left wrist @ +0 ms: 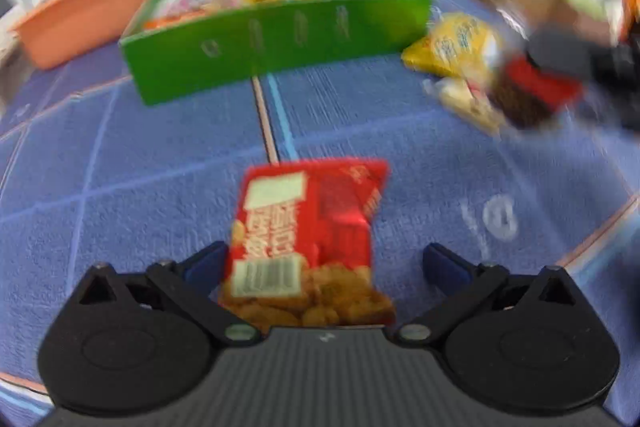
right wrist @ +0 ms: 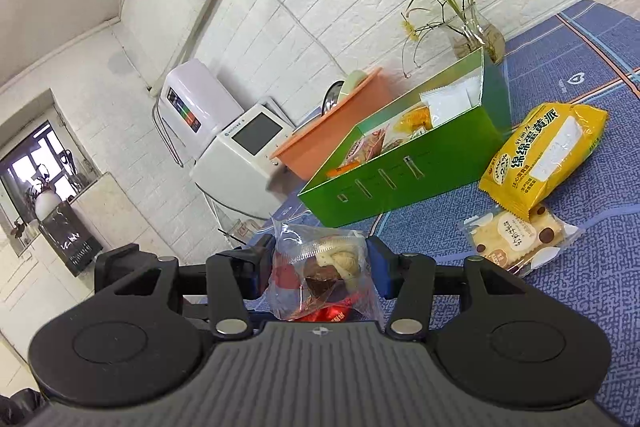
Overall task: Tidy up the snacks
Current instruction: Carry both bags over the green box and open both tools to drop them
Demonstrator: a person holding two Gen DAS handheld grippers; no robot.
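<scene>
My left gripper (left wrist: pixel 320 259) is open around a red snack packet (left wrist: pixel 308 239) that lies on the blue tablecloth; the view is blurred. My right gripper (right wrist: pixel 320 267) is shut on a clear wrapped pastry packet (right wrist: pixel 320 271) and holds it above the cloth. The green box (left wrist: pixel 280 43) holding several snacks stands ahead, and it also shows in the right wrist view (right wrist: pixel 412 167). A yellow snack bag (right wrist: pixel 548 151) and a clear cookie packet (right wrist: pixel 516 239) lie right of the box. The right gripper with its packet also appears, blurred, in the left wrist view (left wrist: pixel 532 91).
An orange tub (left wrist: pixel 88 11) stands left of the green box, also in the right wrist view (right wrist: pixel 340 123). A glass vase with a plant (right wrist: pixel 472 31) stands behind the box by the white wall. White appliances (right wrist: pixel 240 143) stand beyond the table edge.
</scene>
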